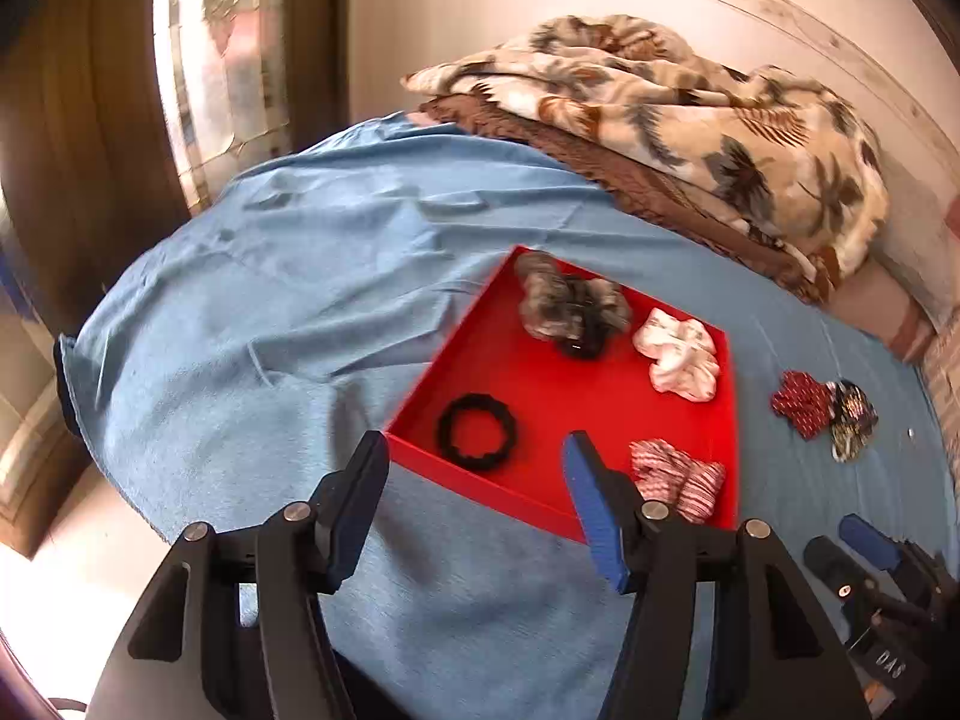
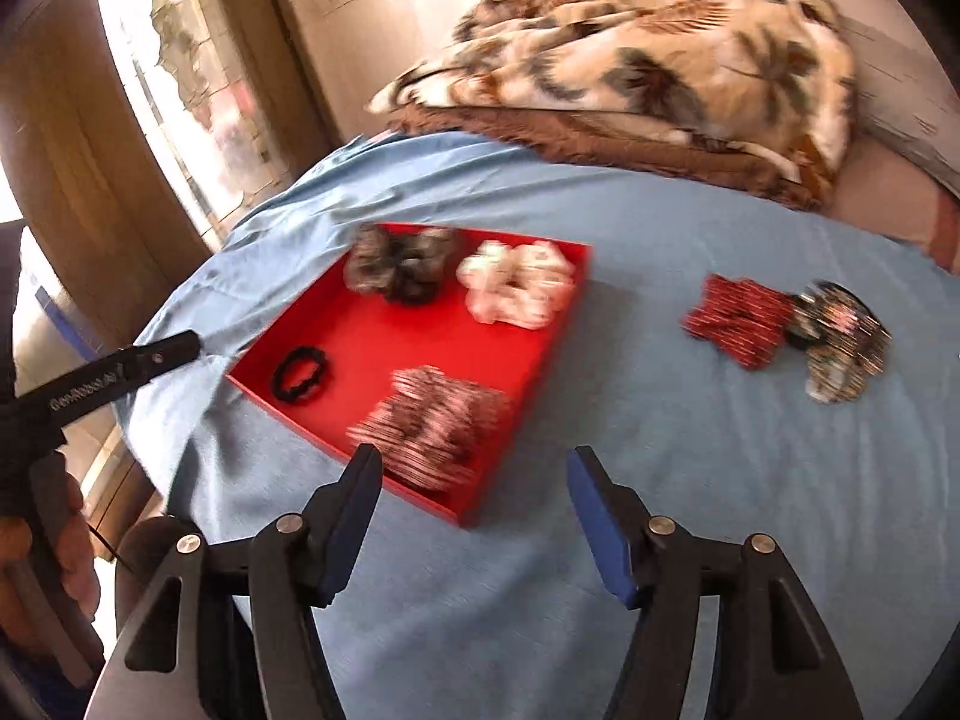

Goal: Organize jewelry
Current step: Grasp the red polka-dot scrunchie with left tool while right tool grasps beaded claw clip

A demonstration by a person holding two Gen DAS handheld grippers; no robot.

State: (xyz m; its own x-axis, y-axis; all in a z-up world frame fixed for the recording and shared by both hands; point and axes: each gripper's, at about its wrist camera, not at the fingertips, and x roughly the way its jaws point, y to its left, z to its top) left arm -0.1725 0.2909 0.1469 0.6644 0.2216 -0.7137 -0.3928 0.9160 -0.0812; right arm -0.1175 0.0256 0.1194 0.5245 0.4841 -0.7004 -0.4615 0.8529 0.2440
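Observation:
A red tray [image 1: 540,492] [image 2: 522,354] lies on the blue sheet. It holds a grey furry scrunchie [image 1: 552,300] [image 2: 390,264], a white scrunchie [image 1: 681,354] [image 2: 516,282], a black hair tie [image 1: 477,432] [image 2: 300,375] and a red-white striped scrunchie [image 1: 678,477] [image 2: 432,426]. To the tray's right on the sheet lie a dark red scrunchie [image 1: 798,402] [image 2: 738,321] and a dark patterned scrunchie [image 1: 852,420] [image 2: 840,342], touching. My left gripper [image 1: 474,468] is open and empty above the tray's near edge. My right gripper [image 2: 474,480] is open and empty, near the tray's near right corner.
A floral blanket [image 1: 690,120] [image 2: 660,60] is heaped at the back of the bed [image 1: 300,276]. The bed's edge falls off at the left toward a doorway. The right gripper shows in the left wrist view [image 1: 870,564]; the left gripper shows in the right wrist view [image 2: 120,372].

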